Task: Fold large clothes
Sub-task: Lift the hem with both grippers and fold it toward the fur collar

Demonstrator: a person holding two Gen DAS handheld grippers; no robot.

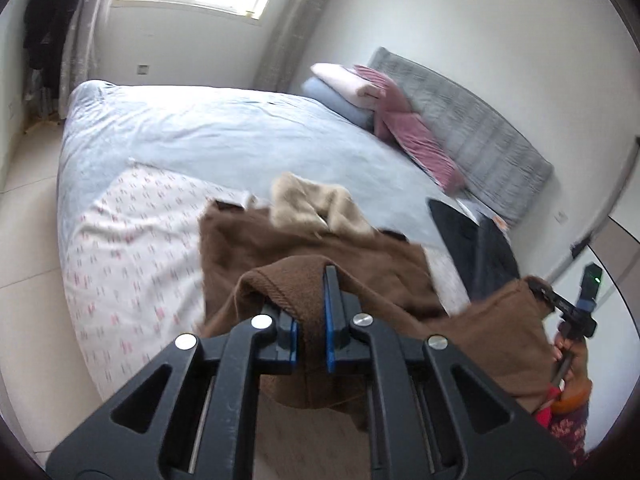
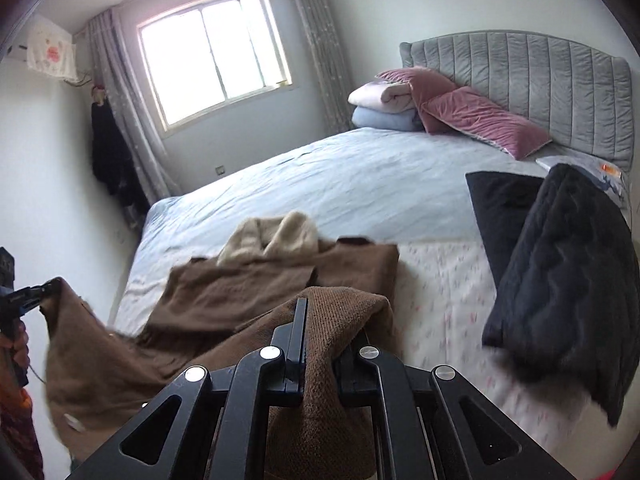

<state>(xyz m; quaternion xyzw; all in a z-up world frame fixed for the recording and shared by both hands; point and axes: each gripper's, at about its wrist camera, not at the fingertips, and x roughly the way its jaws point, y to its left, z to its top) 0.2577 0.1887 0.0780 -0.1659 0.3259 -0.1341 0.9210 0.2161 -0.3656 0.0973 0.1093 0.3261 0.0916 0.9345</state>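
Observation:
A large brown knit garment point(image 1: 312, 248) with a beige collar point(image 1: 316, 208) lies partly on the bed, its near edge lifted. My left gripper point(image 1: 310, 280) is shut on one corner of the brown hem. My right gripper point(image 2: 324, 312) is shut on the other corner of the brown garment point(image 2: 280, 280). Each gripper shows in the other's view: the right gripper point(image 1: 544, 292) at the right edge of the left wrist view, the left gripper point(image 2: 44, 290) at the left edge of the right wrist view. The hem hangs stretched between them above the near edge of the bed.
The bed point(image 2: 360, 184) has a pale blue sheet and a white patterned cover point(image 1: 132, 248). Black folded garments point(image 2: 560, 280) lie on its right side. Pink pillows point(image 2: 480, 120), folded blankets and a grey headboard point(image 2: 540, 76) are at the far end. A window point(image 2: 212, 56) is behind.

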